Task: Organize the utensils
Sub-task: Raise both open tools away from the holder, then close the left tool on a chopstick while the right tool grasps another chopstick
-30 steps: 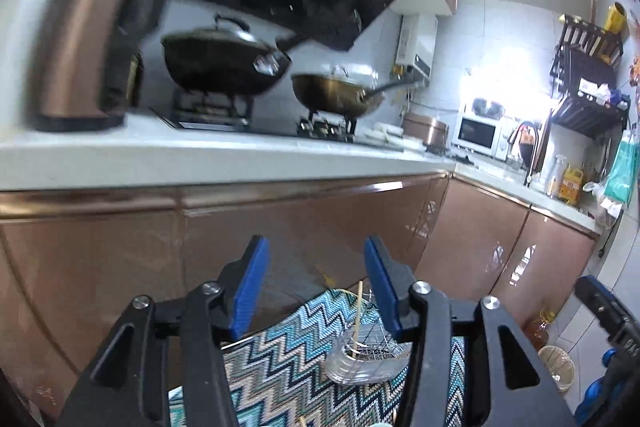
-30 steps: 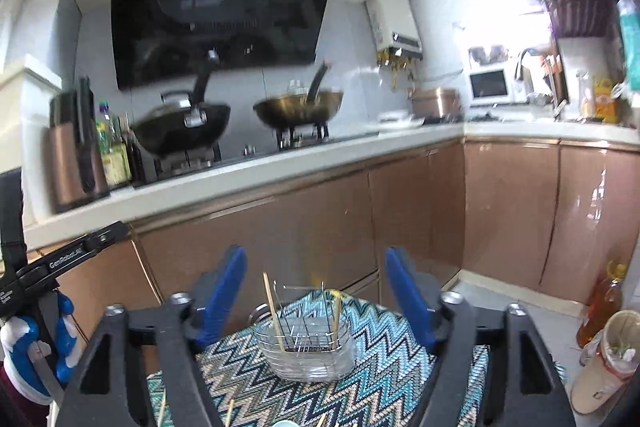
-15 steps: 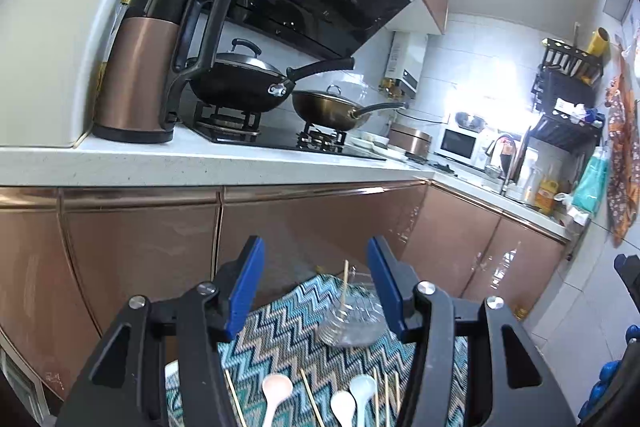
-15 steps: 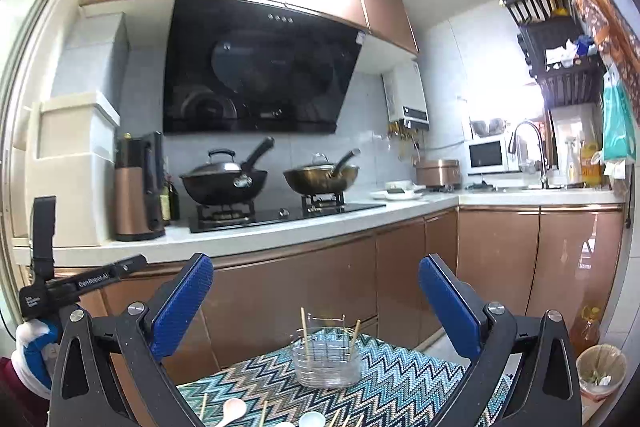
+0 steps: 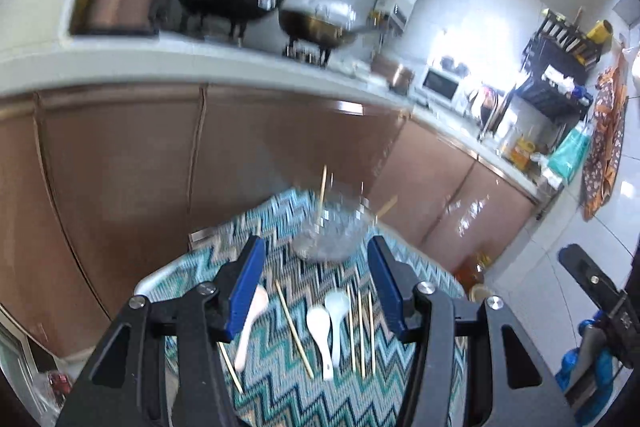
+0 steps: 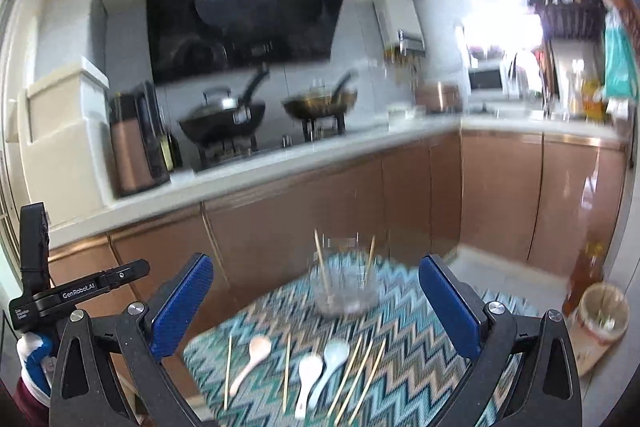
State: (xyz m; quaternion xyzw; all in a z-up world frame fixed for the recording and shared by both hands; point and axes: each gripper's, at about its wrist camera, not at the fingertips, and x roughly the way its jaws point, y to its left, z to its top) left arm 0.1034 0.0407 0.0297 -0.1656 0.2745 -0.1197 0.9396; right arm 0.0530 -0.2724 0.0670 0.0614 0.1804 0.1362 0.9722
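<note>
A clear utensil holder (image 5: 326,239) with two chopsticks standing in it sits at the far side of a zigzag-patterned cloth (image 5: 280,399). On the cloth nearer to me lie a pink spoon (image 5: 252,323), a white spoon (image 5: 320,335), a pale blue spoon (image 5: 336,323) and several loose chopsticks (image 5: 294,327). My left gripper (image 5: 316,285) hovers open above them, holding nothing. The right wrist view shows the same holder (image 6: 346,287), spoons (image 6: 308,375) and chopsticks (image 6: 287,371). My right gripper (image 6: 316,303) stands wide open and empty over the cloth.
Behind the table runs a copper-fronted counter (image 6: 320,163) with two pans on a stove and a kettle (image 6: 132,151). An oil bottle (image 6: 586,279) and a small bin (image 6: 600,311) stand on the floor at the right. The other gripper's body (image 6: 80,291) shows at left.
Both views have tipped down, bringing the spoons and loose chopsticks on the cloth into sight. The right jaws have spread wider. The holder now looks farther from both grippers.
</note>
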